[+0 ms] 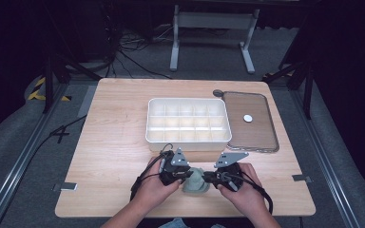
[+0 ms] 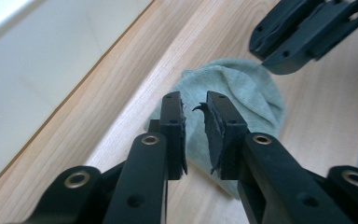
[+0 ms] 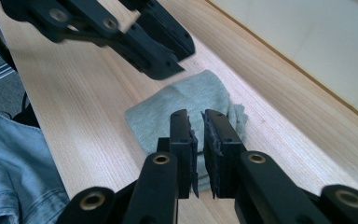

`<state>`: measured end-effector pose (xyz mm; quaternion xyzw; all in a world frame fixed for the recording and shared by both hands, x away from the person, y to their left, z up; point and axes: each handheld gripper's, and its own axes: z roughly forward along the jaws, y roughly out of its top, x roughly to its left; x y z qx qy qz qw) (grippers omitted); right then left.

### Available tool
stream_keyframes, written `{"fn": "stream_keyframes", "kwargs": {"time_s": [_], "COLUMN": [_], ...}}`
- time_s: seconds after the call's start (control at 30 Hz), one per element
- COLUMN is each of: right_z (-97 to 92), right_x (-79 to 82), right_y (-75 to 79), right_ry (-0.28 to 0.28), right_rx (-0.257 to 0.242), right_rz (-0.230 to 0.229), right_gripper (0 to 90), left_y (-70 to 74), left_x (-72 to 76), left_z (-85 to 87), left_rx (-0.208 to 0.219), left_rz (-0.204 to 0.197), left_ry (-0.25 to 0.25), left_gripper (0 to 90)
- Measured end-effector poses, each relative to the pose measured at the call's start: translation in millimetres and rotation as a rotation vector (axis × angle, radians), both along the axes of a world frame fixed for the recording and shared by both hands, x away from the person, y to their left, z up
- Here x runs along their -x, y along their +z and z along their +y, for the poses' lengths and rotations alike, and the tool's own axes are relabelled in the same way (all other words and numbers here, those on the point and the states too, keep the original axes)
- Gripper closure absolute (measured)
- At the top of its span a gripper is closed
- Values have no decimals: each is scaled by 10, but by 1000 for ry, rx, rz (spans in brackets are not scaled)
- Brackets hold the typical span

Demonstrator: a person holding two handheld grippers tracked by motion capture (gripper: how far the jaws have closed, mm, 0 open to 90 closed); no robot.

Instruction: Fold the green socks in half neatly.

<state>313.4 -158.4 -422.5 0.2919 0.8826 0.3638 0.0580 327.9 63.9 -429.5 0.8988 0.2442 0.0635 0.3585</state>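
A folded grey-green cloth [image 1: 196, 181], possibly a sock, lies on the wooden bench [image 1: 114, 142] near its front edge, between the two grippers. The left gripper [image 2: 195, 122] hangs over the cloth's near edge with its jaws a narrow gap apart; nothing sits between the pads, so it holds nothing. The right gripper [image 3: 196, 135] faces it from the other side, jaws likewise a small gap apart and empty above the cloth's folded end. Approaching the cloth from opposite sides like this would let each gripper pinch one end, probably to fold it further or lift it.

Behind the cloth, near the middle of the bench, stands a white divided organiser box [image 1: 188, 139] whose compartments look empty; it is likely where the bundle will go. To its right lies its clear lid [image 1: 261, 137], flat on the bench, with a small white round piece [image 1: 248, 118] resting on it.
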Motion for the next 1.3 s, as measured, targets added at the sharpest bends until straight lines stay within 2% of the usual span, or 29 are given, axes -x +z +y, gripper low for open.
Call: {"fn": "stream_keyframes", "kwargs": {"time_s": [0.07,0.13,0.2,0.23,0.3,0.4,0.43,0.6,0.73,0.8,0.83,0.87,0.9,0.97,1.0,1.07,1.17,1.3], "right_z": [12,25,39,39,62,87,93,130,166,174,194,194,220,237,268,282,303,323], "right_x": [-5,-12,-22,-22,-33,-50,-56,-87,-107,-116,-139,-139,-160,-171,-191,-201,-229,-236], "right_y": [-10,-19,-21,-21,-23,-32,-38,-65,-72,-79,-104,-104,-142,-165,-213,-238,-268,-278], "right_ry": [-2,-2,0,0,-6,-4,-2,-17,-23,-23,-31,-31,-31,-27,-20,-20,-3,26], "right_rx": [5,5,7,7,8,9,10,14,11,15,35,35,63,79,112,124,130,144], "right_rz": [7,17,21,21,31,45,46,98,102,100,100,100,100,101,105,109,121,117], "right_gripper": [815,812,812,812,812,812,813,819,830,834,838,838,839,839,836,834,853,881], "left_y": [53,91,117,117,118,109,105,100,82,76,57,57,40,16,16,0,-43,-95], "left_x": [28,39,39,39,22,3,-4,3,5,2,2,2,6,8,8,3,-2,1], "left_z": [59,111,162,162,210,265,290,368,391,396,411,411,425,435,435,441,430,400], "left_rx": [-1,-9,-13,-13,-32,-48,-49,-77,-112,-115,-130,-130,-137,-137,-137,-147,-142,-160], "left_rz": [20,15,27,27,57,58,72,93,104,107,118,118,130,139,139,143,173,173], "left_ry": [1,7,10,10,0,5,9,13,10,6,6,6,10,13,13,10,3,-8], "left_gripper": [755,734,731,732,727,713,714,722,719,719,723,725,725,725,728,727,721,725]}}
